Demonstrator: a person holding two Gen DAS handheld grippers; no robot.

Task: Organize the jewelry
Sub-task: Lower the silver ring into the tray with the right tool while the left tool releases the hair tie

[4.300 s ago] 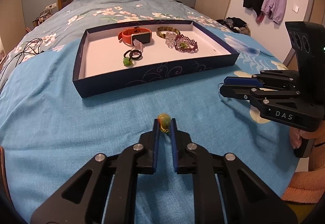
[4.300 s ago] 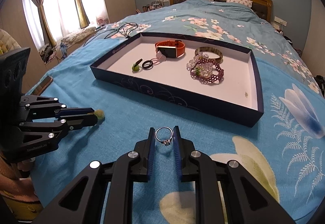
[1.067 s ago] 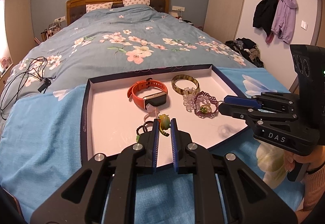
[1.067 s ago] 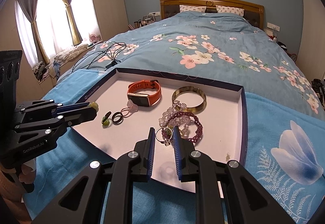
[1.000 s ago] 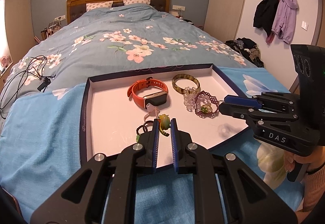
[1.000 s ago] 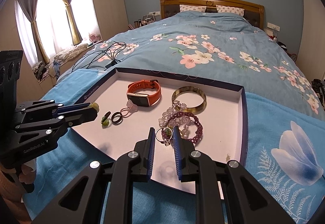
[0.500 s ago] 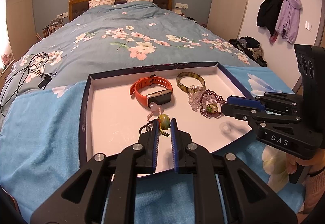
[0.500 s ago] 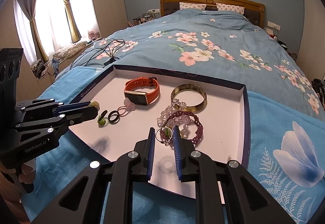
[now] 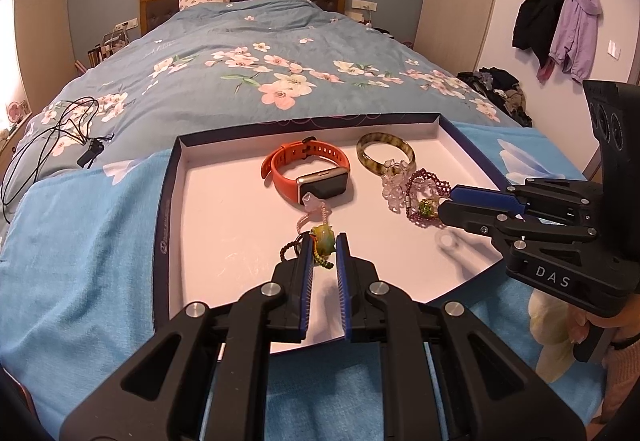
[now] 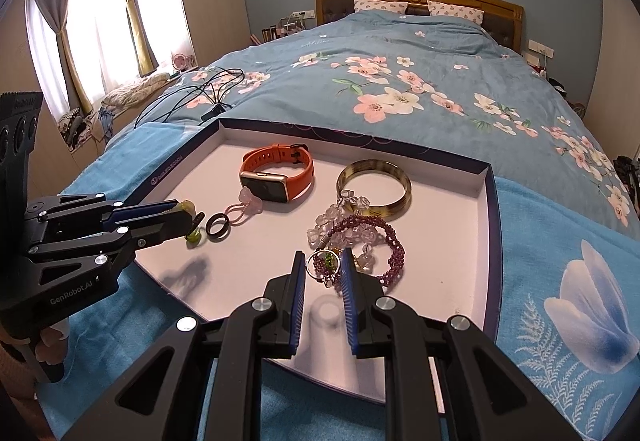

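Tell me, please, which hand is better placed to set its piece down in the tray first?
Left, narrowly: its tool holds the green charm over bare tray floor, while the right tool holds its ring by the beaded bracelets.

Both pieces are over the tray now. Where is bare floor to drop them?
Bare: the tray's left part beside the orange watch, and the near-right floor by the rim under the silver ring. Crowded: around the bangle and purple bead bracelet.

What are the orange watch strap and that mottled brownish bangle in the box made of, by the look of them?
The orange watch strap looks like matte silicone or rubber: soft curve, punched holes. The mottled olive-brown bangle looks like polished stone or resin, possibly jade: glossy, translucent, streaked. I cannot tell which.
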